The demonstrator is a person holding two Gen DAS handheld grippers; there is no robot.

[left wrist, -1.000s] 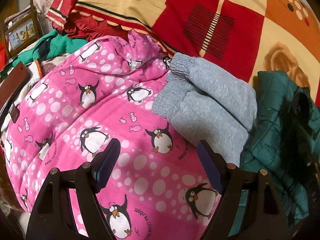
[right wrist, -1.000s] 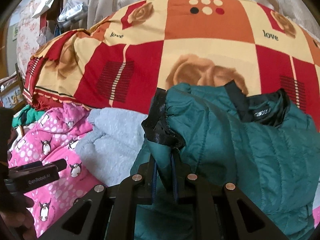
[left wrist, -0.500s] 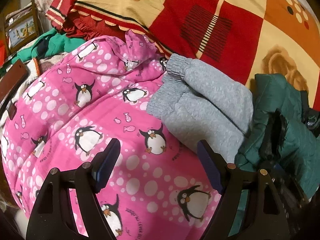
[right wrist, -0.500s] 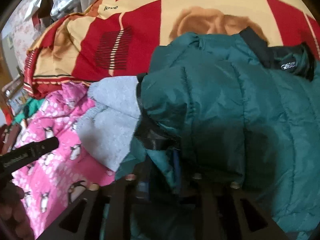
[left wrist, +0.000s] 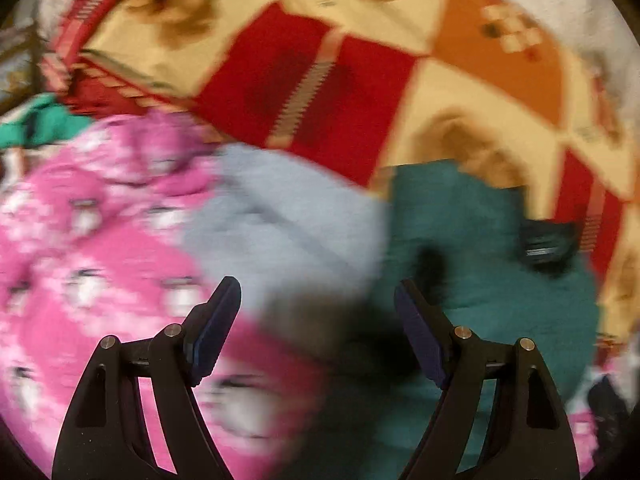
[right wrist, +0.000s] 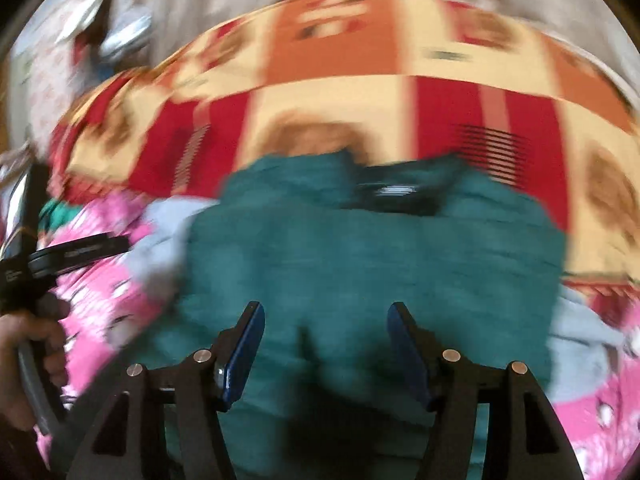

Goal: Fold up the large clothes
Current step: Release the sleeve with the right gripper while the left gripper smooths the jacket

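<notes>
A teal quilted jacket [right wrist: 360, 256] lies folded on the bed, its black collar [right wrist: 400, 194] at the far side. My right gripper [right wrist: 324, 312] hovers over its near part; the jaws are opening and nothing sits between the pads. In the left wrist view the jacket [left wrist: 480, 248] lies to the right of a grey sweatshirt [left wrist: 288, 220]. My left gripper [left wrist: 318, 300] stands open above the grey sweatshirt and a pink penguin-print garment [left wrist: 100, 272], holding nothing. Both views are blurred.
A red, cream and orange rose-patterned blanket [right wrist: 360, 104] covers the bed behind the clothes. The left gripper's body [right wrist: 72, 252] and a hand [right wrist: 24, 360] show at the left edge of the right wrist view. Green cloth [left wrist: 36, 124] lies far left.
My right gripper let go of the jacket's black-edged fold, opened and drew back, leaving the jacket lying flat. The left gripper swung right, off the pink garment toward the grey sweatshirt and jacket.
</notes>
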